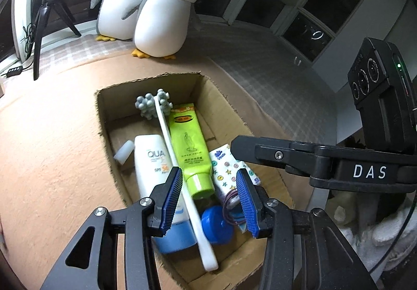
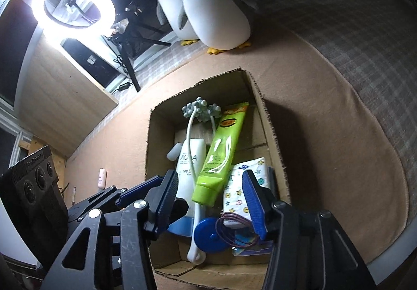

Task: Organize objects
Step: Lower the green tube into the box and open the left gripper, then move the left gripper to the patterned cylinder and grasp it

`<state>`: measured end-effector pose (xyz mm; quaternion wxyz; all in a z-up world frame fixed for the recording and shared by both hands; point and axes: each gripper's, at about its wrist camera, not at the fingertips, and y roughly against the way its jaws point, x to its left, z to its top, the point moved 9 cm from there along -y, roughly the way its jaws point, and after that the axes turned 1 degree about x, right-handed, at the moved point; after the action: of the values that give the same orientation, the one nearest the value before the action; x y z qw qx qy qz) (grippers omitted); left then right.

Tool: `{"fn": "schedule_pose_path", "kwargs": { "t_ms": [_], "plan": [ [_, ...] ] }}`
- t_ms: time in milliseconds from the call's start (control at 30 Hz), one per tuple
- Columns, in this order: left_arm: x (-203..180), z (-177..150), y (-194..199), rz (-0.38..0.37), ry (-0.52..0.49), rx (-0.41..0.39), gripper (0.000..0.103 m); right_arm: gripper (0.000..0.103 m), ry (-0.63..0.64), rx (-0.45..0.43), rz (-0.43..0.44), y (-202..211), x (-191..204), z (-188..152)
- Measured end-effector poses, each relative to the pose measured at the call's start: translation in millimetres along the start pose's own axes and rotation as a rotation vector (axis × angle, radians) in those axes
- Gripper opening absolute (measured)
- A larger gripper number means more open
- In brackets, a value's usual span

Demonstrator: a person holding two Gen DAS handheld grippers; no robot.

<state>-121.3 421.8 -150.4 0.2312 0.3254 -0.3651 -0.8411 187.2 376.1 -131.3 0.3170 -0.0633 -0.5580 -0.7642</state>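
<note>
sunscreen bottle (image 1: 153, 162): "QUA", "SPF 50" | right hand-held gripper (image 1: 370, 171): "DAS"

A glaring ring light (image 2: 73, 2) lights a dim room; fisheye edges bend and darken, shadows fall right.

We saw a bed (image 1: 260, 76) spread with a pale checked cover and, over that, a peach-coloured blanket (image 1: 52, 154). An open cardboard box (image 1: 221, 107) sat directly on the blanket. Beyond it two plush penguins (image 1: 161, 16) stood side by side, touching, where the blanket met the checked cover. A black tripod (image 1: 41, 29) carrying a lit ring light (image 2: 73, 2) stood at the far left edge.
</note>
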Motion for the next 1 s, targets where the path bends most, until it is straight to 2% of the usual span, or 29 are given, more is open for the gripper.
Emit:
{"fn": "schedule_pose_path", "kwargs": {
  "t_ms": [33,100,167,500,567,700,800,1000],
  "plan": [
    [2,-1,3,0.004,-0.003,-0.002,0.046,0.054,0.013,-0.013,0.01,1,4,0],
    [7,-4,10,0.014,0.0,-0.009,0.046,0.064,0.039,-0.038,0.033,2,12,-2],
    [13,-9,18,0.021,0.013,-0.015,0.046,0.068,0.055,-0.053,0.038,1,20,-4],
    [72,-43,69,0.089,0.092,-0.042,0.046,0.069,0.138,-0.021,-0.002,-9,54,-22],
    [84,-52,82,0.103,0.112,-0.05,0.046,0.069,0.177,-0.022,-0.03,-10,64,-26],
    [111,-71,112,0.143,0.151,-0.072,0.046,0.069,0.312,-0.066,-0.156,-10,93,-33],
    [132,-85,135,0.183,0.18,-0.09,0.046,0.069,0.384,-0.085,-0.201,-11,114,-36],
    [179,-120,186,0.254,0.253,-0.122,0.046,0.071,0.499,-0.075,-0.218,-26,160,-54]
  ]
}}
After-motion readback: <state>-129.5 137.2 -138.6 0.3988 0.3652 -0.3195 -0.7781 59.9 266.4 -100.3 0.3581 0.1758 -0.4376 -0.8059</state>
